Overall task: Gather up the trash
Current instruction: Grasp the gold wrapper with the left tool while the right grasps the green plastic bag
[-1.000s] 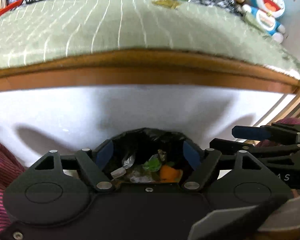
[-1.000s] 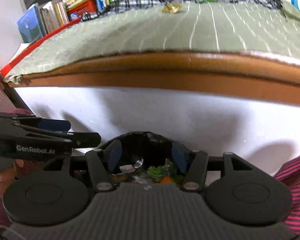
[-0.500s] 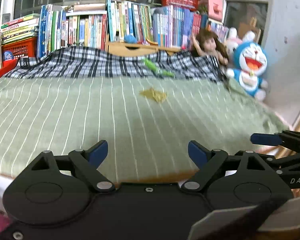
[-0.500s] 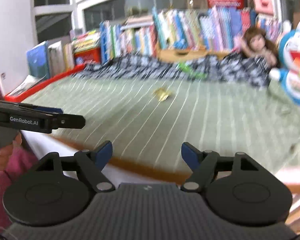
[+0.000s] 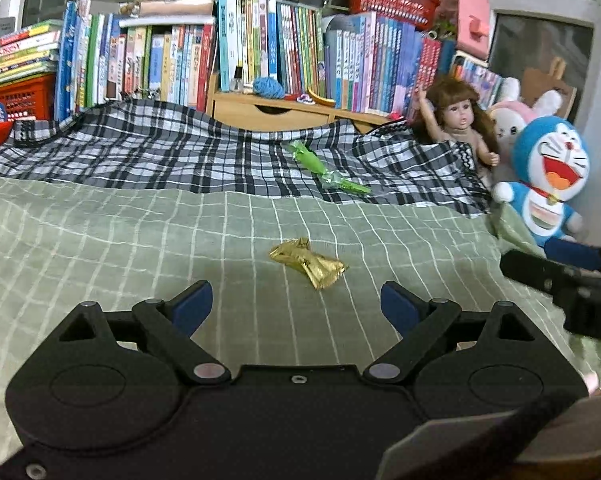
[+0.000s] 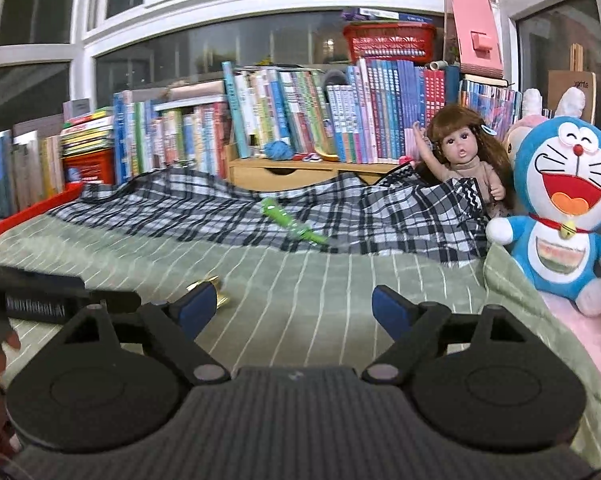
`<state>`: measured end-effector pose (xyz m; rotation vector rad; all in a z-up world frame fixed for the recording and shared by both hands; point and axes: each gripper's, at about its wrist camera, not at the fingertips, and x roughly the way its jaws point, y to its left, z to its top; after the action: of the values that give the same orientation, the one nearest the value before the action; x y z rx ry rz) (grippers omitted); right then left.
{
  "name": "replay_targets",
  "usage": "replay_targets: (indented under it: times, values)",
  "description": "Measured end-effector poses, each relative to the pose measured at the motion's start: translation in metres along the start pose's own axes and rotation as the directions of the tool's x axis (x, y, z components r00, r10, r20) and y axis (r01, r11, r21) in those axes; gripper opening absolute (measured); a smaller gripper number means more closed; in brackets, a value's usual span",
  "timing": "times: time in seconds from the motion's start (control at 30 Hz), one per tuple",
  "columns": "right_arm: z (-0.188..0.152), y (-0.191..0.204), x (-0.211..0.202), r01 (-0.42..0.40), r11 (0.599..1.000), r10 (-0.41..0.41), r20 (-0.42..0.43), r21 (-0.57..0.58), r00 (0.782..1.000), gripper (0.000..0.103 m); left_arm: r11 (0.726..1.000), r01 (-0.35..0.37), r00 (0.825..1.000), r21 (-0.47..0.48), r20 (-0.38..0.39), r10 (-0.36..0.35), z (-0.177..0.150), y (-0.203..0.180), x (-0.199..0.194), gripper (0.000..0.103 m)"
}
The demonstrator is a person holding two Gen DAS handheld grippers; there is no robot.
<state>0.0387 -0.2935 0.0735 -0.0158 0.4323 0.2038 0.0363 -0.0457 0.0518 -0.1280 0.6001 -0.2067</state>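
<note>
Lying on the green striped bedsheet (image 5: 100, 240), crumpled gold foil wrapper (image 5: 307, 262), long axis slanting from upper left to lower right. Opening wide, empty: left gripper (image 5: 296, 304) and right gripper (image 6: 292, 304).

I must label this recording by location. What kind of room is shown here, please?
Most likely a child's bedroom. A bed with a green striped sheet fills the foreground, rows of books line the window behind it, and a doll and a blue cat plush sit by the wall.
</note>
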Motion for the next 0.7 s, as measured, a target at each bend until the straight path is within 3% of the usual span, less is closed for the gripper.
replay_targets:
  times: [0.27,0.4,0.5,0.63,0.7]
  values:
    - [0.021,-0.018,0.072,0.01,1.0,-0.009,-0.037,0.009,0.999,0.091,0.998,-0.049,0.999,-0.042,-0.019,0.048,0.008,-0.005,0.086,0.093]
    - [0.027,-0.027,0.103,0.014,1.0,-0.013,-0.068,0.024,0.998,0.091,0.993,-0.092,0.993,-0.077,-0.08,0.085,0.01,-0.001,0.119,0.093]
    - [0.031,-0.03,0.123,0.011,1.0,-0.01,-0.086,0.02,0.996,0.091,0.994,-0.086,0.995,-0.066,-0.063,0.082,0.009,-0.001,0.129,0.086]
    - [0.036,-0.029,0.148,0.002,1.0,-0.001,-0.092,0.015,0.996,0.091,0.997,-0.074,0.996,-0.021,-0.043,0.073,0.01,-0.003,0.13,0.022]
    - [0.04,-0.027,0.161,-0.006,1.0,0.007,-0.097,0.01,0.995,0.091,0.999,-0.039,0.998,-0.026,-0.049,0.038,0.013,-0.002,0.127,0.018]
